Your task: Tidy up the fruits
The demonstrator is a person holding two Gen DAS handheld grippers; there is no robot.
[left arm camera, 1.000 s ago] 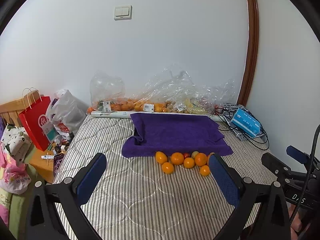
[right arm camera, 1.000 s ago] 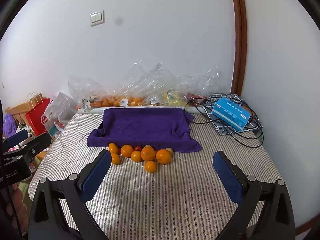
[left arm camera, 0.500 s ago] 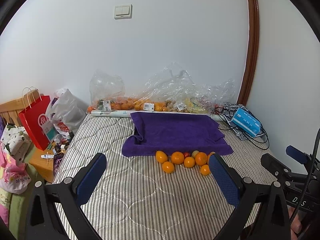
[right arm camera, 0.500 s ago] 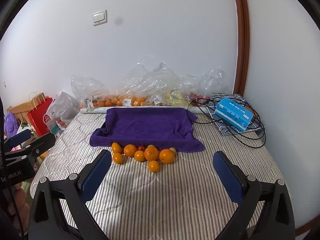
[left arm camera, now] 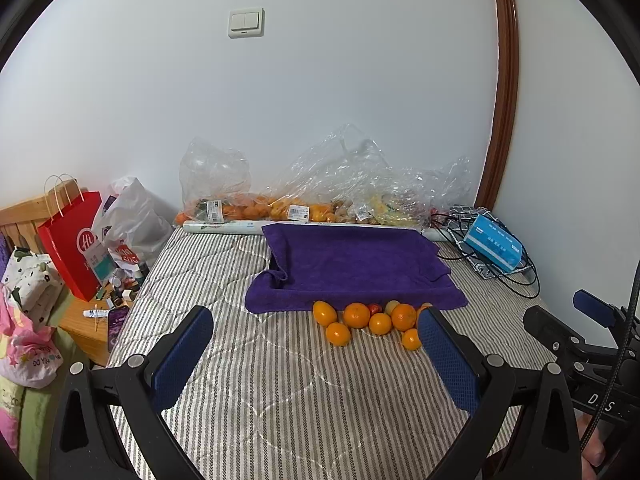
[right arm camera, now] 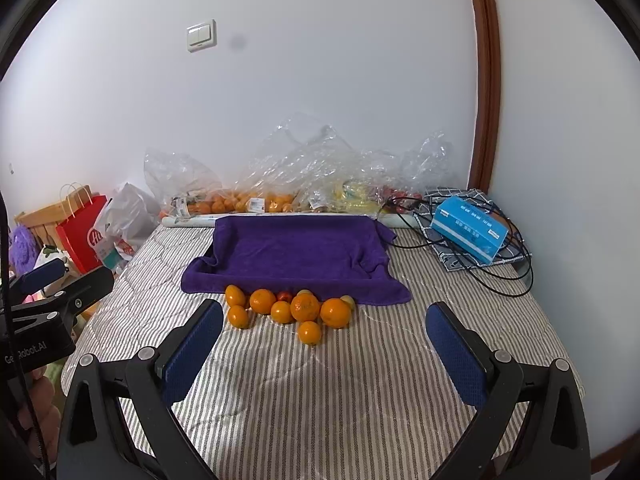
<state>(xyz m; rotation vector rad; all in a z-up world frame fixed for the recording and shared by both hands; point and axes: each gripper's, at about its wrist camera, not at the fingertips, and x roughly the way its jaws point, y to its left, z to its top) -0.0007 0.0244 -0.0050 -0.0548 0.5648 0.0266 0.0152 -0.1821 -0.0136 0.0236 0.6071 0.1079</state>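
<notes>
Oranges by purple towel | both claws released | phone: left view only

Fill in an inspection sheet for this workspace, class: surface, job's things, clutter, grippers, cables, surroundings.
Surface: striped mattress, quilted.
Job's things: loose oranges and smaller fruit clustered at the front edge of the purple towel; nothing lies on the towel.
Clutter: clear plastic bags of fruit along the wall; blue box.
Grippers: left gripper and right gripper both open, holding nothing.
Cables: black cables coiled around the blue box.
Surroundings: white wall, light switch, red paper bag.
</notes>
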